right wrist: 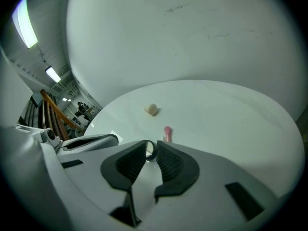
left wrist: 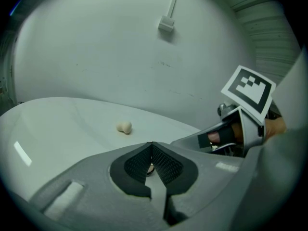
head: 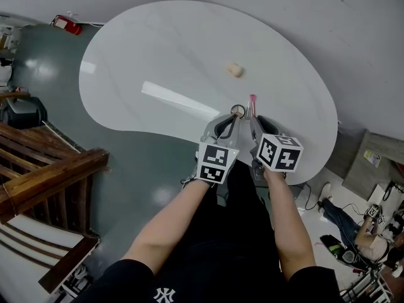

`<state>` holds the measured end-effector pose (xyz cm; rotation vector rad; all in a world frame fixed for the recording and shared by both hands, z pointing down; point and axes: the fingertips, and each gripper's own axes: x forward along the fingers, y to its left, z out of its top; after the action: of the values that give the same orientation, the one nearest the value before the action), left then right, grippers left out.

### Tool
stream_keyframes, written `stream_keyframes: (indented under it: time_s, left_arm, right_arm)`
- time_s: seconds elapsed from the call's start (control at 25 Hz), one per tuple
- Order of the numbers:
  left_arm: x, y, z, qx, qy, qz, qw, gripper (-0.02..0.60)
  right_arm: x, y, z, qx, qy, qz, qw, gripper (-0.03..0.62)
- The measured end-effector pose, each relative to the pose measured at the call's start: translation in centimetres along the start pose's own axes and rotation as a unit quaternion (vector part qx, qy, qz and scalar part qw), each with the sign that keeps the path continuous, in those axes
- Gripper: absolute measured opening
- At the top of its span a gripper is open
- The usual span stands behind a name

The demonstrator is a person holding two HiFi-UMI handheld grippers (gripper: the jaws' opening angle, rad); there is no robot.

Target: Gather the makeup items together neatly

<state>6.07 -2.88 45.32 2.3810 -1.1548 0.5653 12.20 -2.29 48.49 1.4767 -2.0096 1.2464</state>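
A white kidney-shaped table (head: 170,49) carries three small makeup items. A beige sponge (head: 234,70) lies alone toward the far side. Nearer me, a pink-tipped stick (head: 252,101) and a small round dark-rimmed piece (head: 238,110) lie side by side just ahead of both grippers. My left gripper (head: 227,124) hovers above the near edge with its tips touching and nothing between them. Close beside it, my right gripper (head: 255,122) shows a narrow gap between its pads in the right gripper view. The round piece (right wrist: 150,149) is visible through that gap, beyond the tips, with the stick (right wrist: 167,133) and sponge (right wrist: 151,109) farther off.
The table's near edge runs under the grippers. A wooden stair railing (head: 50,169) stands to the left, over grey floor. A red object (head: 66,24) lies by the far wall. A person (head: 363,235) sits on the floor at lower right among gear.
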Motion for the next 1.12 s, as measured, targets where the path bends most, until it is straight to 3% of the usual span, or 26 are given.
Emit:
stream_keyframes:
  time_s: [0.32, 0.8, 1.12]
  left_arm:
    - [0.1, 0.9, 2.1, -0.013, -0.017, 0.003, 0.9998, 0.009]
    - [1.4, 3.7, 4.7, -0.038, -0.03, 0.019, 0.9987, 0.009]
    - [3.0, 6.6, 5.5, -0.067, -0.033, 0.039, 0.9964, 0.009]
  right_arm:
    - [-0.5, 2.8, 3.6, -0.055, -0.027, 0.03, 0.998, 0.075]
    - [0.9, 3.9, 8.3, -0.114, -0.041, 0.038, 0.992, 0.037]
    - [4.1, 4.9, 11.6, -0.232, -0.014, 0.039, 0.972, 0.029]
